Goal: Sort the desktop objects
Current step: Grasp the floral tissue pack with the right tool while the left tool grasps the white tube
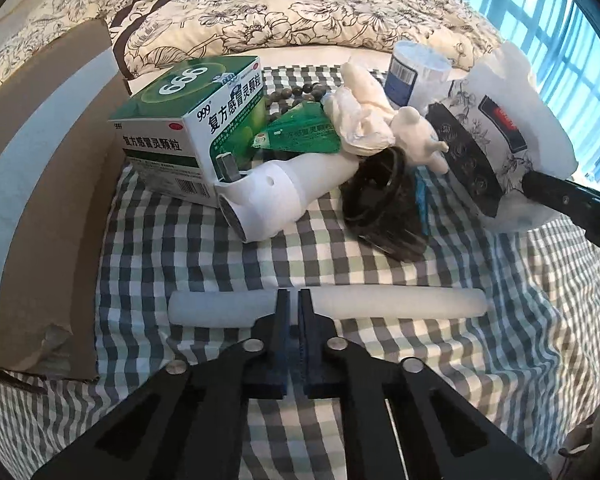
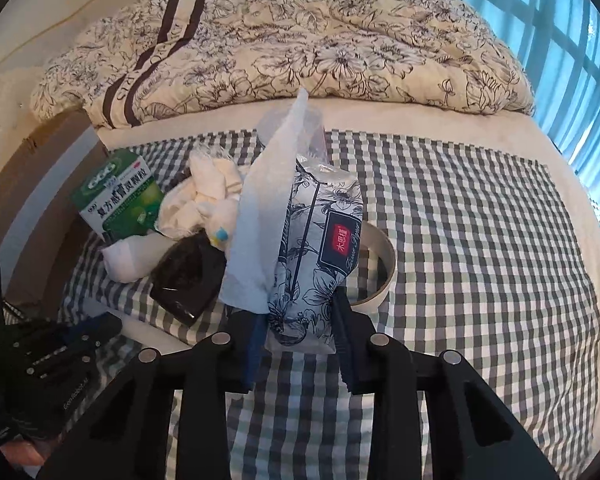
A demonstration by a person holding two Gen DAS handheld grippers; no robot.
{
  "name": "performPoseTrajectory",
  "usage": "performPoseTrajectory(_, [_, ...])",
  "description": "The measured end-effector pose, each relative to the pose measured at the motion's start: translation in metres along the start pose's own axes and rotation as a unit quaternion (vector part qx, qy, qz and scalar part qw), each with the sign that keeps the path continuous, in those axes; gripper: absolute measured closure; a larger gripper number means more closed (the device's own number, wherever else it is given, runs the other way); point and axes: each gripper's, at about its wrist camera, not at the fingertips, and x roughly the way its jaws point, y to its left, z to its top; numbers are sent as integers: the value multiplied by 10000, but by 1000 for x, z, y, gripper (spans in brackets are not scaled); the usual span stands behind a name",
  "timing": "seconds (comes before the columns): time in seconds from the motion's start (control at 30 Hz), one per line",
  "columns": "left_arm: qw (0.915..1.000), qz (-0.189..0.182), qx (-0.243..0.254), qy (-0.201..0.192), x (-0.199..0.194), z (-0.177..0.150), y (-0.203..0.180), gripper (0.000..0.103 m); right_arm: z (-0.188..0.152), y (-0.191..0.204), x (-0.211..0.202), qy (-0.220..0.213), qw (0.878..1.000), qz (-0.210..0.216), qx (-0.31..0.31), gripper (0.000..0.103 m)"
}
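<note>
A floral-print tissue pack (image 2: 316,248) with a sheet sticking out of its top stands upright between the fingers of my right gripper (image 2: 300,312), which is shut on its lower end. The left wrist view shows the same pack (image 1: 500,120) at the far right, with one black finger (image 1: 560,196) on it. My left gripper (image 1: 294,296) is shut with nothing in it, low over the checked cloth (image 1: 180,248), just in front of a white rod (image 1: 400,302) lying crosswise. Behind the rod lie a green medicine box (image 1: 188,120), a white plastic device (image 1: 276,196) and a black jar (image 1: 384,200) on its side.
A cardboard box (image 1: 52,200) borders the cloth on the left. The pile also holds a crumpled white cloth (image 1: 360,112), a white figurine (image 1: 416,132), a green sachet (image 1: 300,132), dark beads (image 1: 296,94) and a blue-white canister (image 1: 416,72). A white ring (image 2: 380,272) lies behind the pack. A flowered quilt (image 2: 300,52) lies beyond.
</note>
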Motion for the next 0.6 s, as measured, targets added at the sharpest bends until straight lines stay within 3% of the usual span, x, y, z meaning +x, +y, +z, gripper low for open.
performPoseTrajectory(0.13, [9998, -196, -7, -59, -13, 1, 3, 102, 1, 1, -13, -130, 9999, 33, 11, 74])
performPoseTrajectory(0.2, [9996, -271, -10, 10, -13, 1, 5, 96, 2, 2, -19, -185, 9998, 46, 8, 74])
performPoseTrajectory(0.23, [9996, -270, -21, 32, -11, 0, 6, 87, 2, 2, -21, -212, 9998, 53, 4, 74])
performPoseTrajectory(0.3, [9994, -340, -38, 57, -9, -2, 5, 56, 2, 3, -25, -241, 9997, 72, -4, 74])
performPoseTrajectory(0.33, [9994, -345, -33, 32, -9, -3, 4, 35, 1, 4, -26, -249, 9997, 82, -10, 74])
performPoseTrajectory(0.37, [9993, -371, -7, -46, -11, -3, 2, 26, 1, 4, -27, -254, 9996, 94, -22, 74])
performPoseTrajectory(0.43, [9985, -424, 192, -303, -15, -1, -4, 20, -1, 4, -28, -256, 9996, 102, -44, 74])
performPoseTrajectory(0.47, [9980, -408, 339, -346, -14, 2, -8, 12, -1, 4, -29, -255, 9996, 104, -42, 74])
performPoseTrajectory(0.6, [9949, -370, 930, -108, 6, 8, -22, 7, 0, 3, -30, -266, 9996, 111, -20, 74])
